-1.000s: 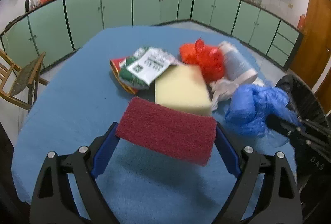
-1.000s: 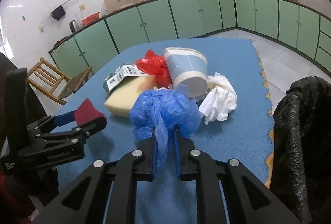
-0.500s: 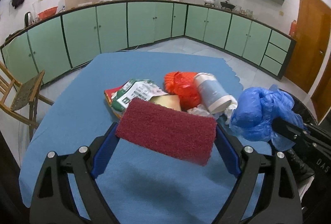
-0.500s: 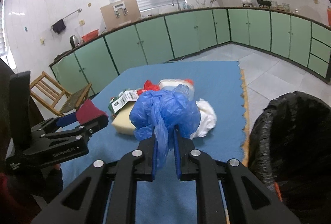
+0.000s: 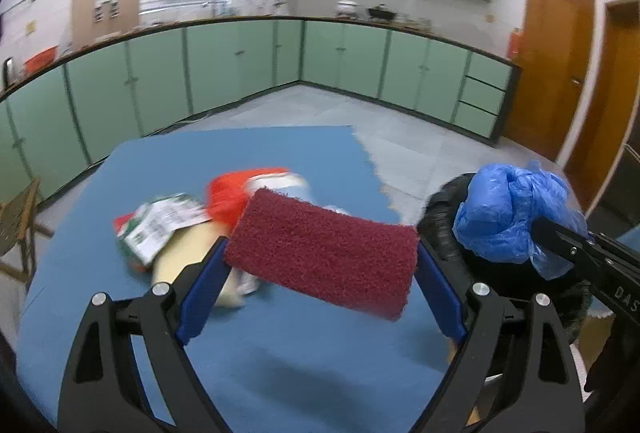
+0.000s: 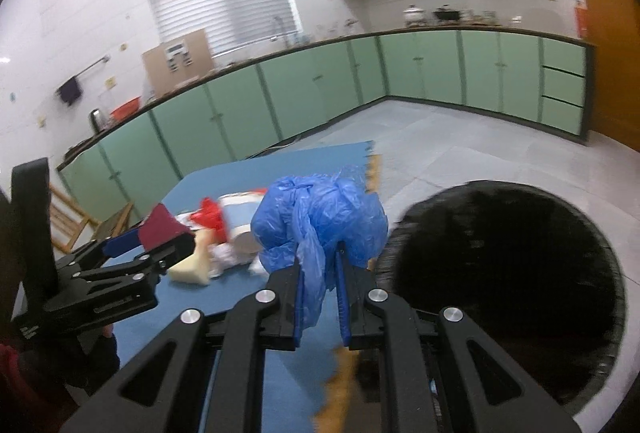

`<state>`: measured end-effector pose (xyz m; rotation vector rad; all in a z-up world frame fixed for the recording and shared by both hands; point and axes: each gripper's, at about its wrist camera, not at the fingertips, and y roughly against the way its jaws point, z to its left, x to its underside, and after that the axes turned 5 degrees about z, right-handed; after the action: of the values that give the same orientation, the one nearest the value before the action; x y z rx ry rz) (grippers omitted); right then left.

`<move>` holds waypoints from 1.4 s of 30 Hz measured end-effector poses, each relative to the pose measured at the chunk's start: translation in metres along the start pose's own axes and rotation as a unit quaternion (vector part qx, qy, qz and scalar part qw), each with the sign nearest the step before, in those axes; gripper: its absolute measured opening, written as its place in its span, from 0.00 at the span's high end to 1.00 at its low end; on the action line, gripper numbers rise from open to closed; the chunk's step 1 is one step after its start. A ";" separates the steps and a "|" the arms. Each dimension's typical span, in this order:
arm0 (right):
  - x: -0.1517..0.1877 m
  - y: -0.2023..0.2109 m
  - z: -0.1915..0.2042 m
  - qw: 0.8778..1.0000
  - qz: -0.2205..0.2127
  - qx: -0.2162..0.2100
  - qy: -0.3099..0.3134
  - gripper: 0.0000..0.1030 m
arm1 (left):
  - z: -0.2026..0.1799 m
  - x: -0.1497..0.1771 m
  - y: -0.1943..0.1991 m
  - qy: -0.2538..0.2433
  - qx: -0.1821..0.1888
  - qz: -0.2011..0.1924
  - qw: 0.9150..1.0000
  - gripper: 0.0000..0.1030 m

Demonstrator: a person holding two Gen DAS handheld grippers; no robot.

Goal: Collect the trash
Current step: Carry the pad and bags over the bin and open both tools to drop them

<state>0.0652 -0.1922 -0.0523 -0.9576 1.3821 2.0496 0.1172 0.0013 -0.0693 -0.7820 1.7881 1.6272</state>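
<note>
**A:** From the left wrist view, what does the left gripper (image 5: 320,273) carry?

**B:** Its blue fingers (image 5: 200,293) pinch the two short ends of a maroon scouring pad (image 5: 322,253), so the pad's long axis runs straight across the jaw gap, tilted down to the right. It hangs above the blue table mat (image 5: 280,361), clear of it. The black-lined trash bin (image 5: 444,229) lies to the right and a little ahead, just past the mat's edge, partly hidden behind the pad.

**B:** In the same view the right gripper (image 5: 536,225) comes in from the right, closed on a crumpled blue plastic bag (image 5: 508,209) that sits over the bin's near rim. That one looks nearer the bin.

**A:** And the right wrist view?

**B:** The right gripper (image 6: 318,269) has its jaws nearly together, with a fold of the blue plastic bag (image 6: 320,213) trapped between them and the bulk bunched above. The trash bin (image 6: 504,265) opens just to the right of the fingertips, mouth upward, so a short shift rightward probably puts the bag over it.

**A:** The rest of the rubbish?

**B:** Left on the mat: a paper cup (image 6: 240,217), a red bag (image 6: 210,217), a yellow sponge (image 6: 192,265), blurred. The left gripper (image 6: 160,237) holds level beside them.
</note>
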 end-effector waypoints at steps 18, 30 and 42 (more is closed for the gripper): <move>0.015 0.045 -0.111 0.990 -0.024 0.116 -0.070 0.87 | -0.135 -0.015 -0.046 -0.074 0.098 -0.006 0.992 0.17; 0.039 0.050 -0.164 0.981 -0.007 0.156 -0.113 0.87 | -0.195 -0.005 -0.091 -0.111 0.124 0.026 0.986 0.17; 0.056 0.032 -0.192 0.976 0.015 0.155 -0.150 0.81 | -0.223 -0.003 -0.125 -0.133 0.134 0.064 0.980 0.15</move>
<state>0.0605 -0.3813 -0.1234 -0.4767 1.4956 1.8332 0.2050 -0.2309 -0.1307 -0.3169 1.8392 1.4501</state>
